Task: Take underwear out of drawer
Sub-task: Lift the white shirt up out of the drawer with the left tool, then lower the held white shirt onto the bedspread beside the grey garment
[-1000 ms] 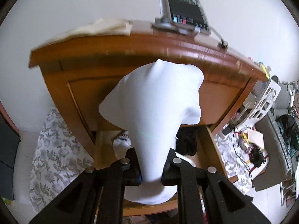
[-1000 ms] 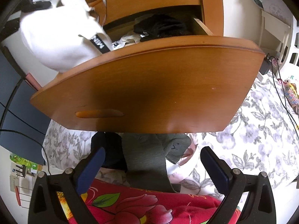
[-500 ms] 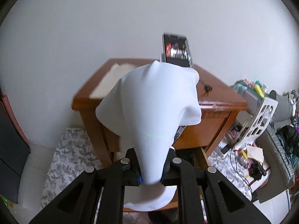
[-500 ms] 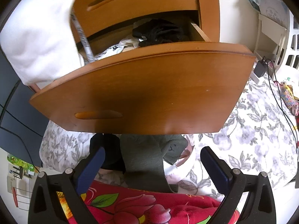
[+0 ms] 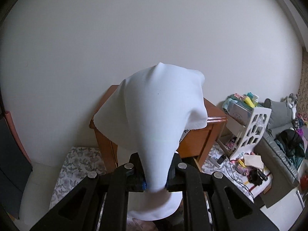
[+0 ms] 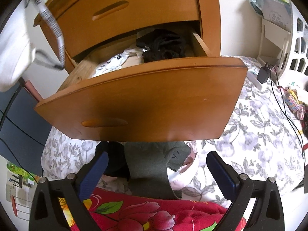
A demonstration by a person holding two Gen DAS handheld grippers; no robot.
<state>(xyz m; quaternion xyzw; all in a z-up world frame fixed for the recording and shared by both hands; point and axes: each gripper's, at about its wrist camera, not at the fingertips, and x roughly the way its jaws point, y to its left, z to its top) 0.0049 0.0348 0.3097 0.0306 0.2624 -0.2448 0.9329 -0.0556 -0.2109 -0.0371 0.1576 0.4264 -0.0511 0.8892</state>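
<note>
My left gripper is shut on white underwear, which drapes over the fingers and hangs in front of the wooden nightstand. The same white underwear shows at the far left of the right wrist view, its patterned waistband dangling above and left of the pulled-out drawer. Inside the drawer lie a black garment and a white printed garment. My right gripper stands open, low in front of the drawer, with grey and dark clothes lying on the bedding beneath it.
A red flowered blanket and grey floral bedding lie below the drawer. A white cut-out shelf with clutter and cables stands right of the nightstand. A closed upper drawer sits above the open one. A plain wall fills the back.
My left gripper has risen and drawn back from the nightstand with the white underwear, which has slid up and left in the right wrist view. The right gripper stayed put.
</note>
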